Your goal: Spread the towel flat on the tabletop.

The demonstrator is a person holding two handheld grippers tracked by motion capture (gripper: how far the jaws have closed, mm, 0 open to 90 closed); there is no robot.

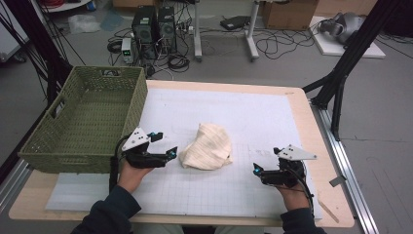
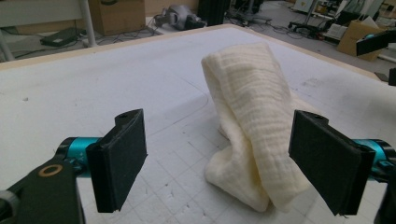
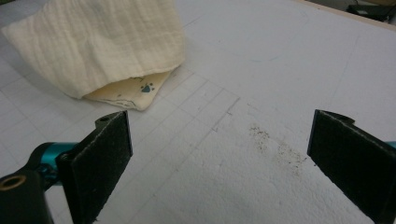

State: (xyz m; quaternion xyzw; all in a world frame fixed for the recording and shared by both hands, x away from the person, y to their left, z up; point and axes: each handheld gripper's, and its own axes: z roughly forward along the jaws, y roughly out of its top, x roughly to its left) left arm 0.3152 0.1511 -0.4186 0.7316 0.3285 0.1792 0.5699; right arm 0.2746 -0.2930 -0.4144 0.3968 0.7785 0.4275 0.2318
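A cream ribbed cloth [image 1: 207, 146] lies bunched in the middle of the white gridded mat [image 1: 243, 107]. My left gripper [image 1: 165, 149] is open just left of the cloth, jaws pointing at it. In the left gripper view the cloth [image 2: 252, 121] stands heaped between and beyond the wide-spread jaws, close to the right pad. My right gripper [image 1: 256, 168] is open, a short way right of the cloth, over bare mat. In the right gripper view the cloth [image 3: 102, 46] lies at the upper left, with a small paw print showing on its lower layer [image 3: 147, 87].
A green woven basket [image 1: 83, 122] stands on the table's left side, right beside my left hand. The wooden table edge [image 1: 311, 122] runs along the right. Cables, computer towers and boxes lie on the floor beyond the table.
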